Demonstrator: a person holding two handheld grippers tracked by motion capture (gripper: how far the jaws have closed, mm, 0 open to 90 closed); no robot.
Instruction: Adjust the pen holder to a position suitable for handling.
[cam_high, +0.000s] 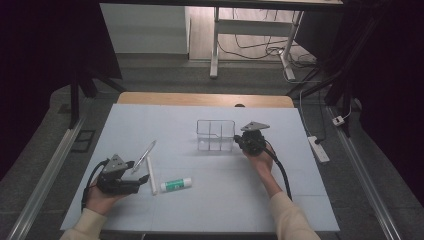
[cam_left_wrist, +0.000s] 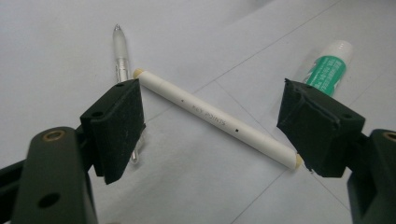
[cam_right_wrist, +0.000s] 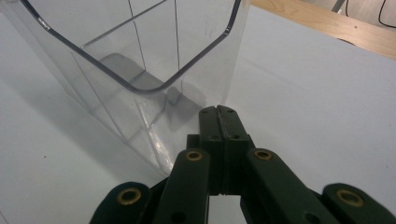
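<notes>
White plastic marker pen (cam_left_wrist: 217, 119), slim, stiff, light, likely slick, lying mid-frame between the wide-open jaws of the left gripper (cam_left_wrist: 212, 128), untouched; best pinched mid-barrel. Farther off, right gripper (cam_right_wrist: 217, 114) closed empty beside clear plastic compartment box (cam_right_wrist: 140, 70).

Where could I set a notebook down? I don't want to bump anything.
Free: the mat left of the clear organizer, and its near edge below the glue stick. Crowded: around the left gripper, with white marker and clear pen.
</notes>
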